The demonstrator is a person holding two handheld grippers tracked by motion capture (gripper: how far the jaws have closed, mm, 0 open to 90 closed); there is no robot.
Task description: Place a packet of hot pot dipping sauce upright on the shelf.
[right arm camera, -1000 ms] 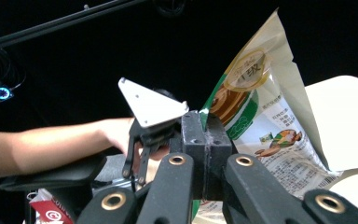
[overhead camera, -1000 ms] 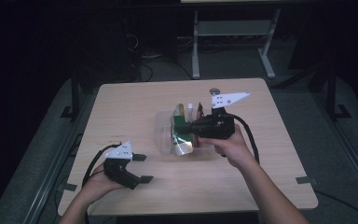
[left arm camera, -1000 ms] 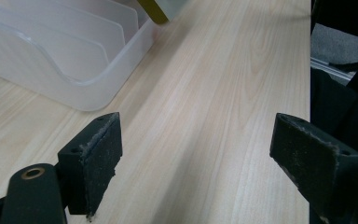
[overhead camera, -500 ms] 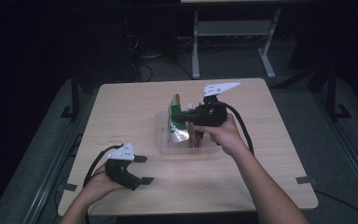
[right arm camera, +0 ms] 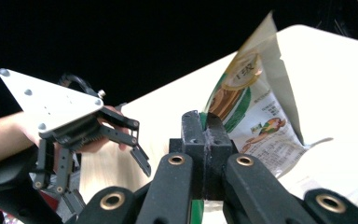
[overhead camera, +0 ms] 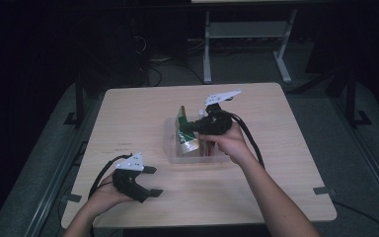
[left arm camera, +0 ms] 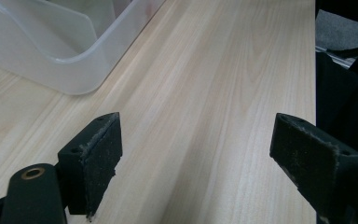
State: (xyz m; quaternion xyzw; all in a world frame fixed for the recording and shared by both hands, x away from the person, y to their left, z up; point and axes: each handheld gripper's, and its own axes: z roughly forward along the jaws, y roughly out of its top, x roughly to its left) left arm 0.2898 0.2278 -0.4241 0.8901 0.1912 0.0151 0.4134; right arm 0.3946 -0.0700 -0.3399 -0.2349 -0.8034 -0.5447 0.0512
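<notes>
Right claw (overhead camera: pixel 190 126) — jaws pinched tight on the edge of a green-and-white snack bag (overhead camera: pixel 183 133), held upright over the clear plastic bin (overhead camera: pixel 170 148) at mid-tabletop (overhead camera: pixel 276 163). Left claw (overhead camera: pixel 150 181) — jaws wide apart, nothing between them, resting near the tabletop's front left edge. Since a second ago: bag raised from lying in the bin to standing; left claw unmoved.

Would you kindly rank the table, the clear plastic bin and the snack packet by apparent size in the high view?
1. Table, by far the largest.
2. Clear plastic bin, partly hidden behind the packet and the hand.
3. Snack packet, pinched in the right claw over the bin.
</notes>
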